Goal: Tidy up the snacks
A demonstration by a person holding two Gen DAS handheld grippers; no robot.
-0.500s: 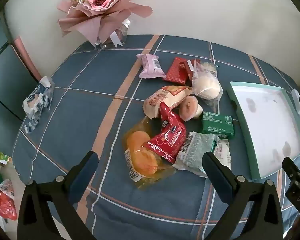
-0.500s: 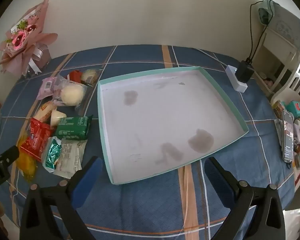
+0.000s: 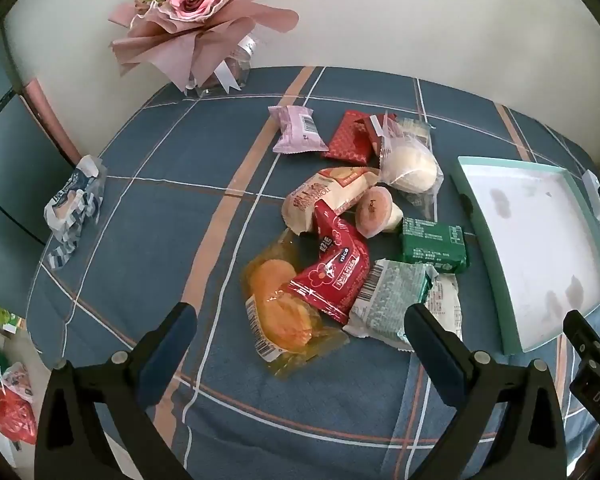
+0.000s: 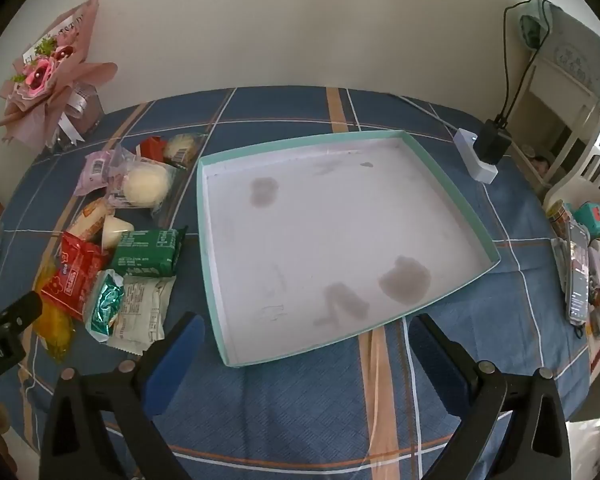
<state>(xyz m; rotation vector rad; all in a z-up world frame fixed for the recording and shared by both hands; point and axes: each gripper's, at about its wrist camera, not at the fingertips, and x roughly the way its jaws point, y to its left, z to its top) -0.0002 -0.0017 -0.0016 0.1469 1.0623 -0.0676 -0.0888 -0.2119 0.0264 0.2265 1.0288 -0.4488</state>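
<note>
snacks [image 3: 352,236] in wrappers lie heaped at the centre of the left wrist frame on a blue plaid tablecloth [image 3: 172,208]: a red packet [image 3: 336,272], a green bar [image 3: 434,244], orange cakes in clear wrap [image 3: 284,312], a pale bun [image 3: 410,168]. just right of the heap sits a shallow mint-edged tray [image 4: 210,240], white and stained inside. left gripper [image 3: 300,324] hangs tilted downward over the heap's near edge, jaws spread wide, nothing between them. right gripper [image 4: 306,334] hangs likewise over the tray's near edge, spread wide and holding nothing.

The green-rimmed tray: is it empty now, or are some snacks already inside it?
Empty. The tray shows only its white floor with a few dark stains; all the snack packets lie on the cloth to the tray's left in the right wrist view.
</note>
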